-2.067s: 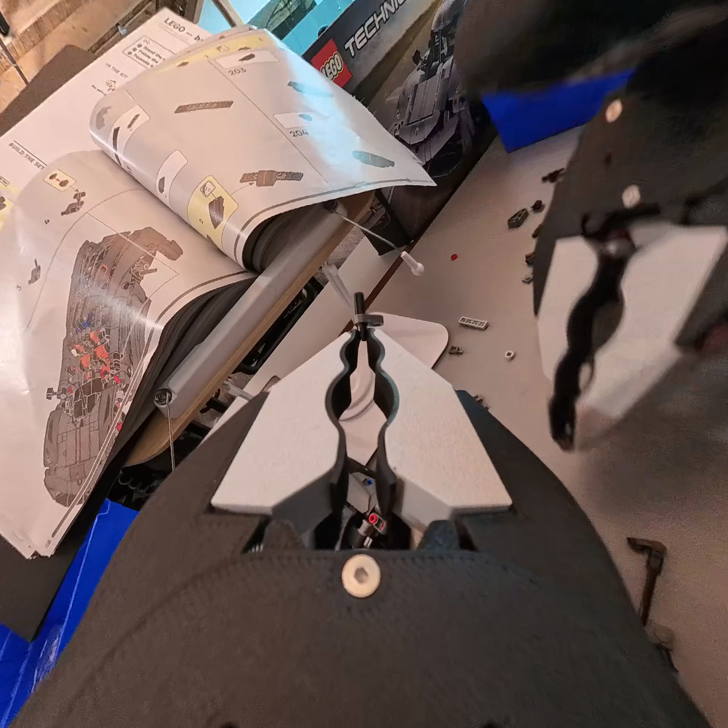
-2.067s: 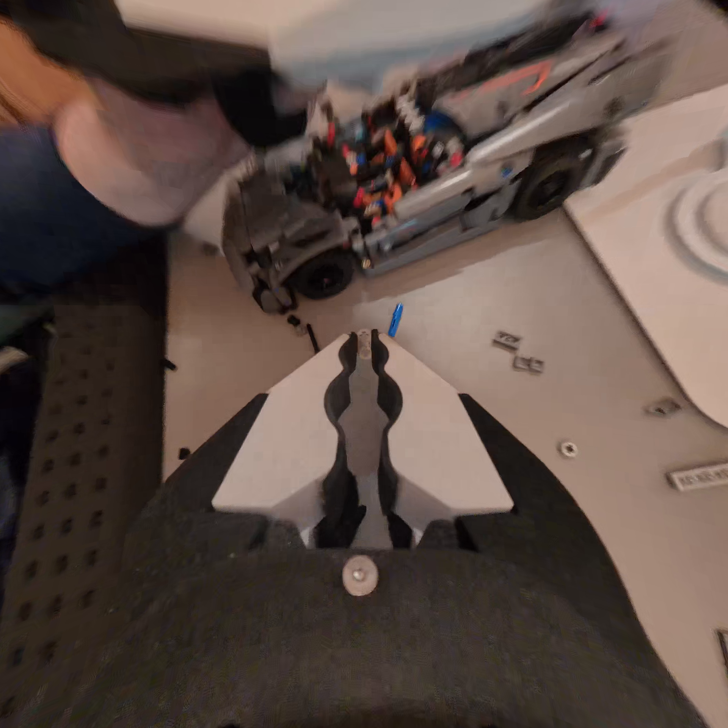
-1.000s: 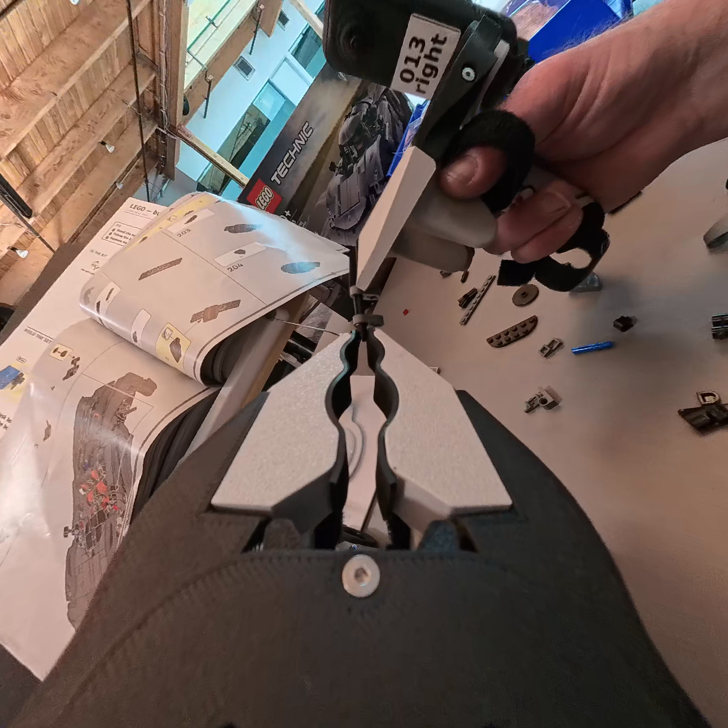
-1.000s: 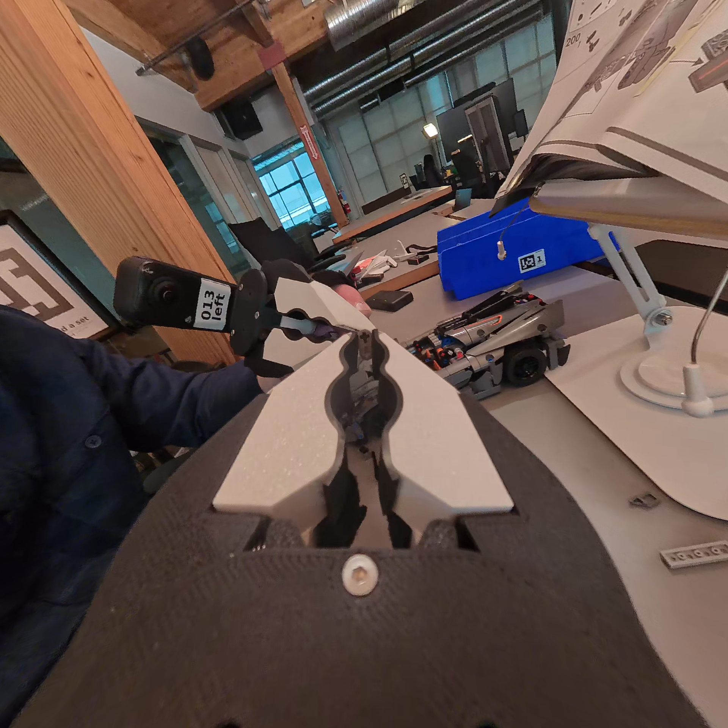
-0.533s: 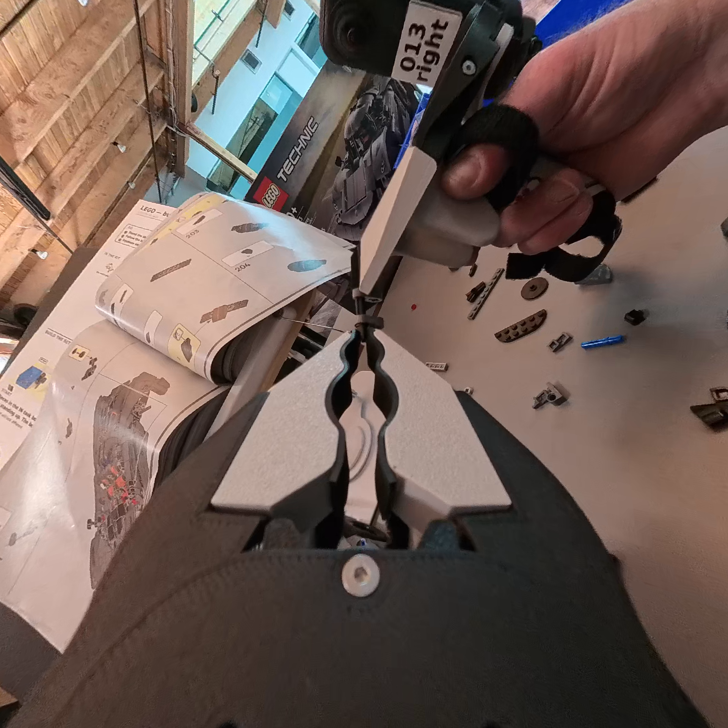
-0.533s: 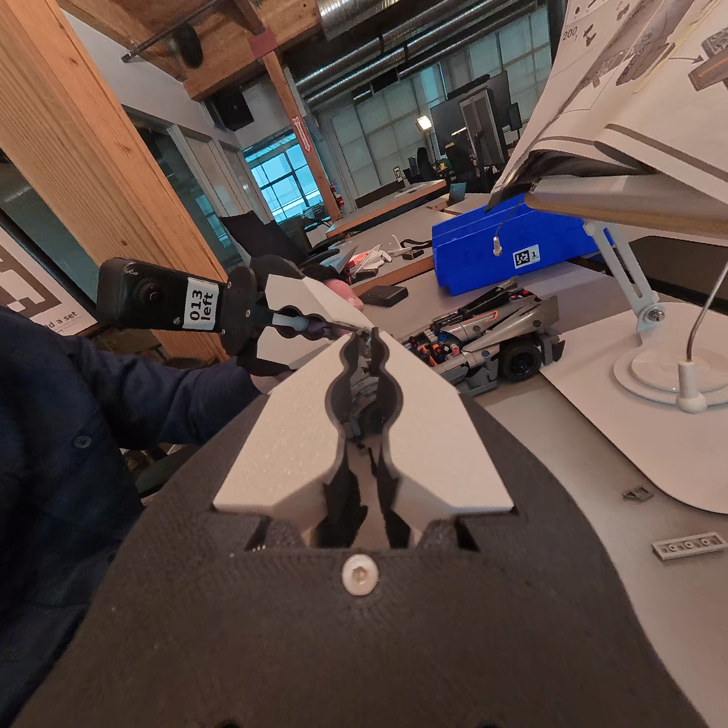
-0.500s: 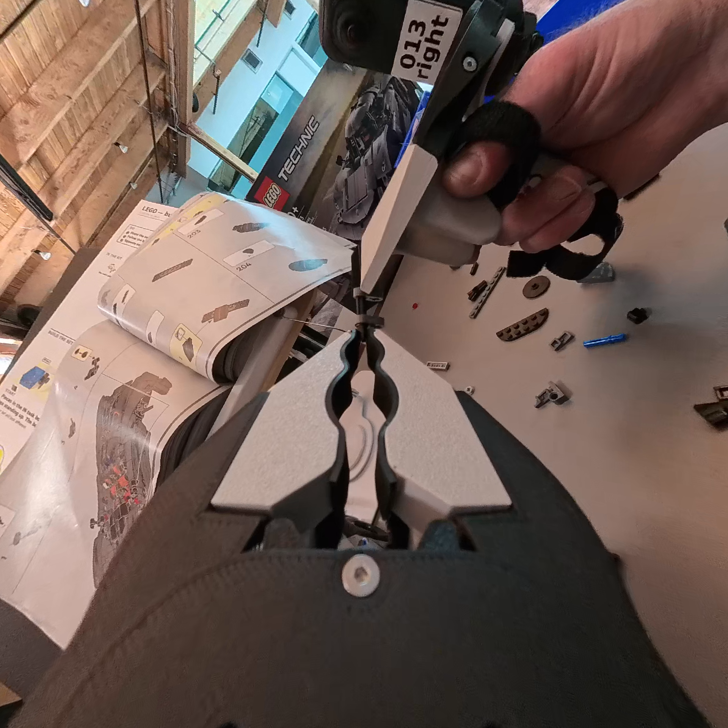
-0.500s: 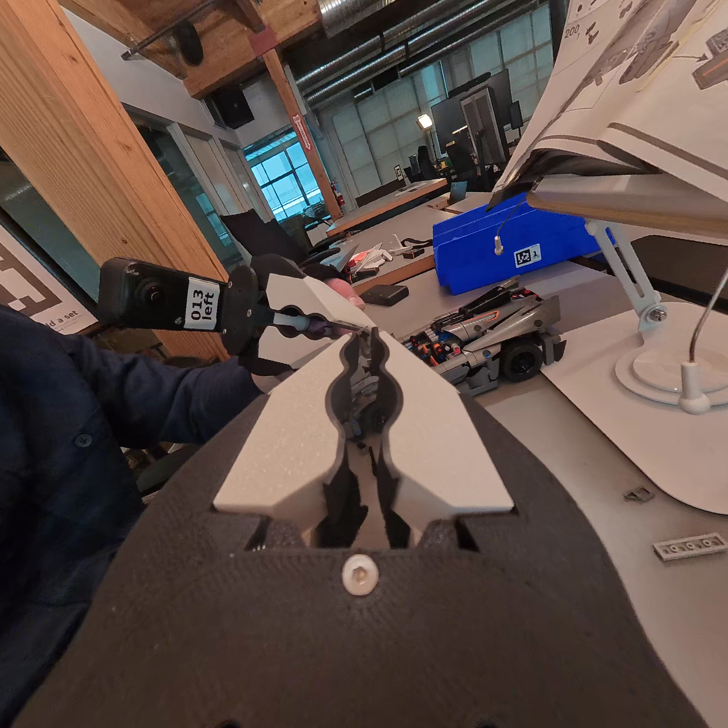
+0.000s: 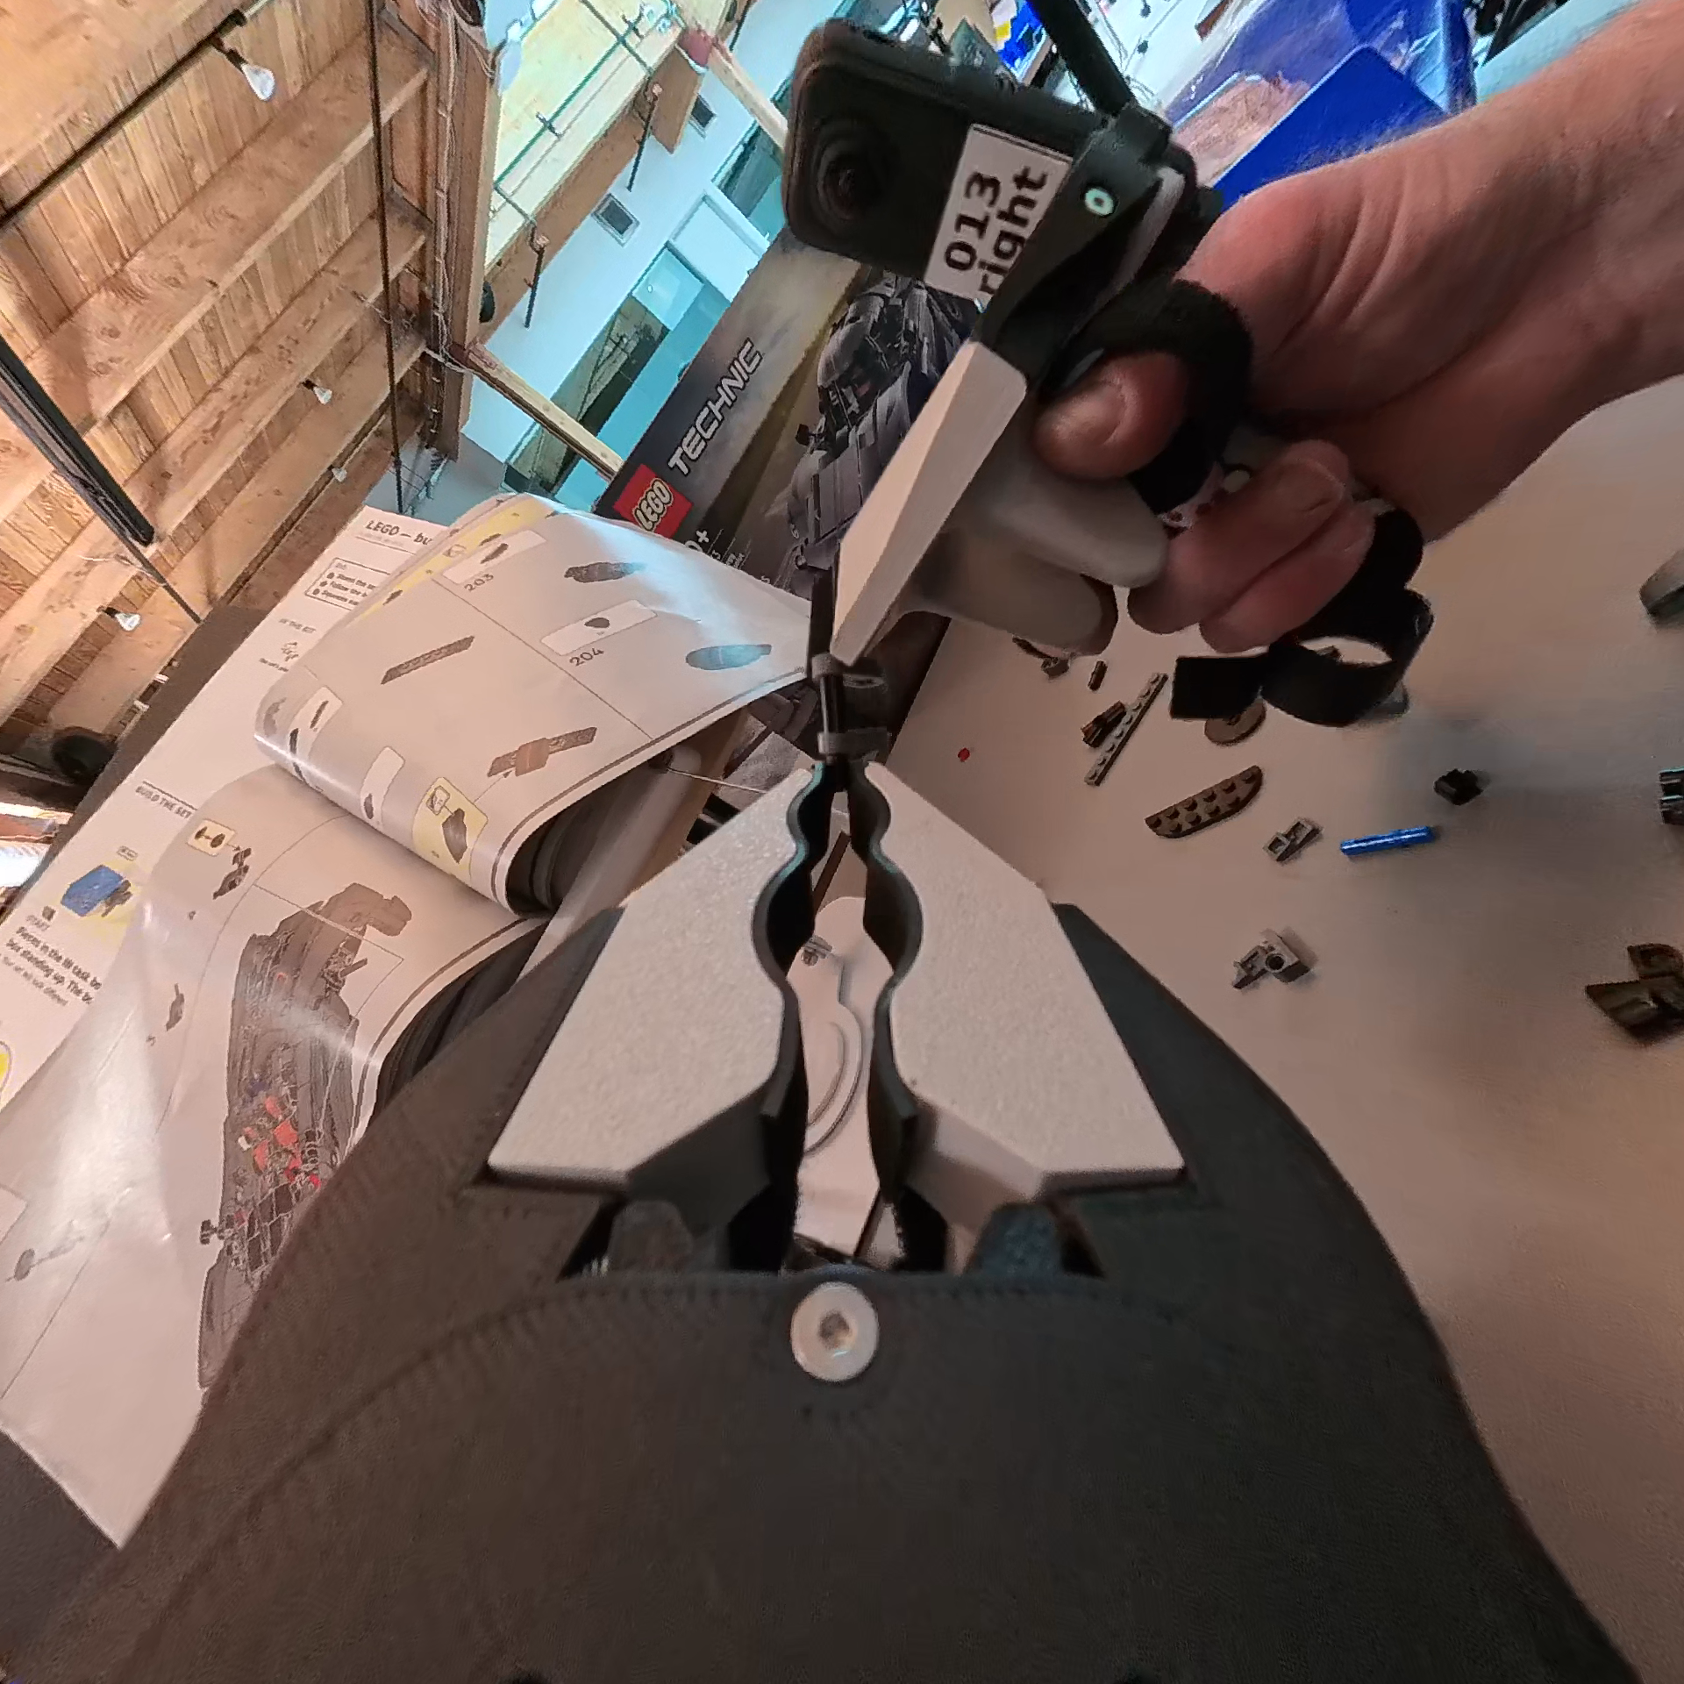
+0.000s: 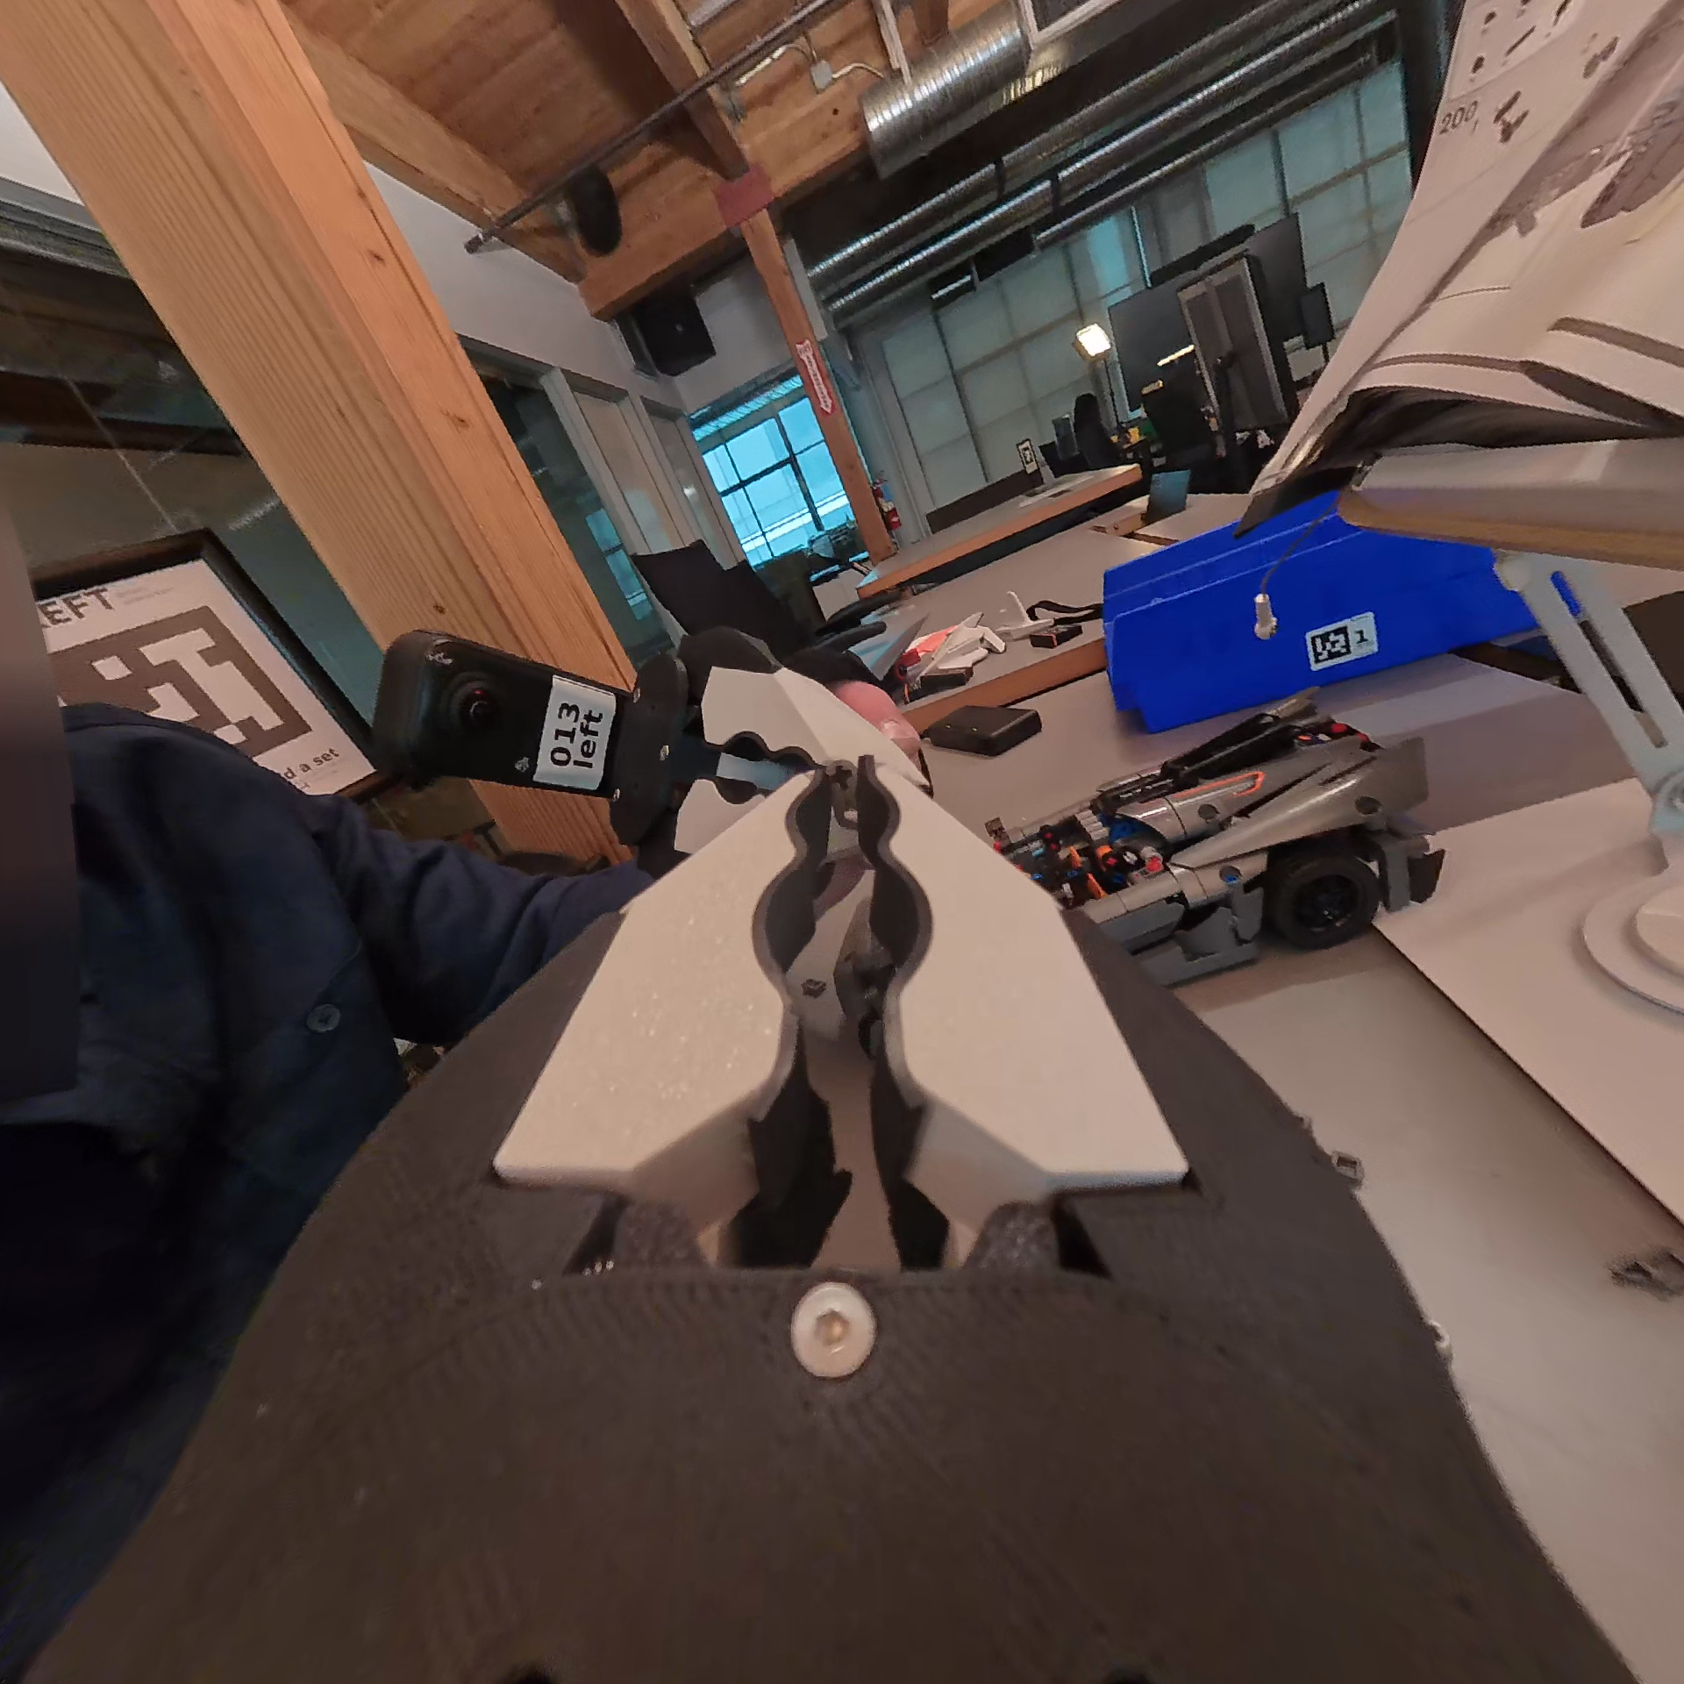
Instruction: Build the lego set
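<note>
My left gripper [image 9: 840, 775] is shut on a small dark grey lego piece [image 9: 849, 740] and holds it in the air above the table. My right gripper [image 9: 834, 663] comes down from the upper right, tip to tip with the left. It is shut on a second small dark piece [image 9: 857, 682] that sits on the same thin black axle. In the right wrist view the right gripper [image 10: 843, 782] meets the left gripper [image 10: 802, 773] just beyond its tips. The half-built grey lego car [image 10: 1230, 847] stands on the table behind.
The open instruction book [image 9: 410, 775] lies on a stand at the left, with the lego box [image 9: 729, 437] behind it. Loose pieces lie on the table at the right, among them a blue pin [image 9: 1385, 840] and a curved dark plate [image 9: 1203, 802]. A blue bin [image 10: 1321, 620] stands beyond the car. My two grippers' fingertips are within a few centimetres of each other.
The right gripper came up from the table near the car and met the left gripper tip to tip. Over the last half second both have stayed almost still.
</note>
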